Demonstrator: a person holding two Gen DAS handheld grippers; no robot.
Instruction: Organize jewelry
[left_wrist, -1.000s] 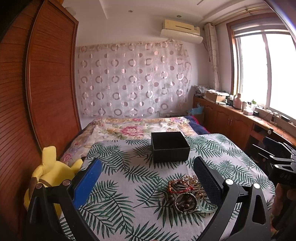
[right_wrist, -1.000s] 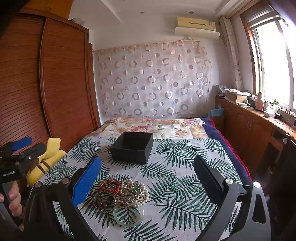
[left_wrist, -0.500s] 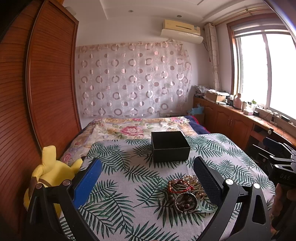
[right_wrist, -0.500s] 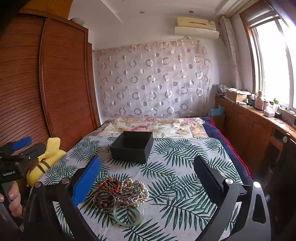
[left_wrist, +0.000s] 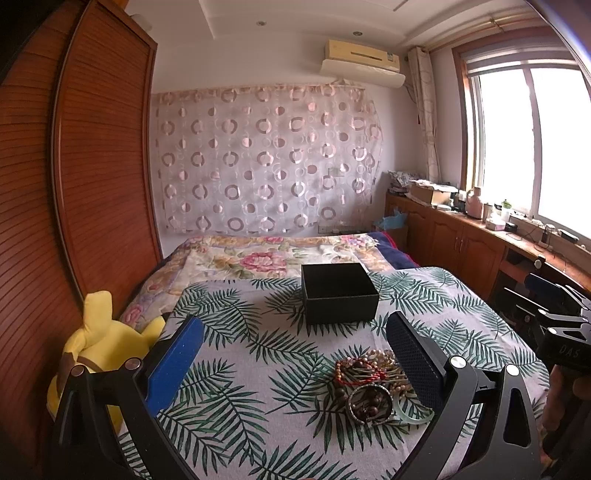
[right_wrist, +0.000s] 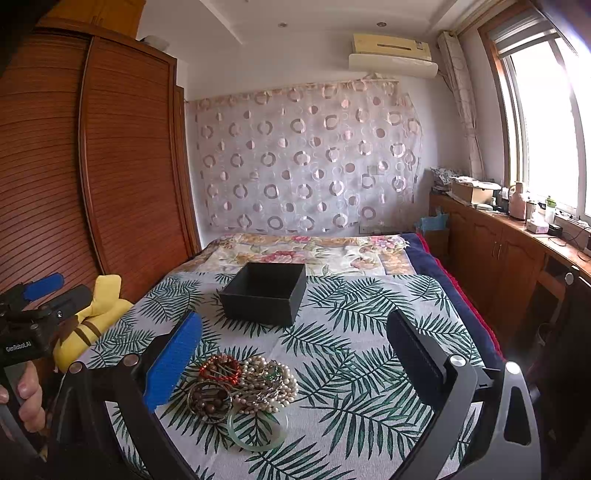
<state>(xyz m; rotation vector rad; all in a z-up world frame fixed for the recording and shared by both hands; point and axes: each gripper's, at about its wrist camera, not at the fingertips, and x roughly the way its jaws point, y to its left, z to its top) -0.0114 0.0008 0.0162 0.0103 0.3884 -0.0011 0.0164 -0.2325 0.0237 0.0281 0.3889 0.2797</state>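
Jewelry pile: lying in a heap near the front edge of the desk, which is wearing a palm-leaf cloth; sitting well short of the black box.
Pieces in the pile: a red beaded bracelet is resting at the back left, a string of pale pearls is spreading to the right, a dark-beaded bangle is sitting at the front left, and a pale green jade bangle is lying nearest the front edge, touching the pearls.
Black box: standing open-topped toward the far edge of the desk, apart from the jewelry; its inside is showing dark, and its contents cannot be told.
Left tongs: hovering above the front of the desk with the two fingers spread wide and nothing between them; in the left wrist view the jewelry pile is lying just inside the right-hand finger.
Right tongs: also hanging wide apart and gripping nothing; the pile is sitting just beside the blue-padded finger.
Left hand: showing at the left border of the right wrist view, wrapping the handle of its tool.
Yellow plush toy: leaning off the desk's left edge, against the wooden wardrobe.
Bed: lying beyond the desk's far edge under a floral cover.
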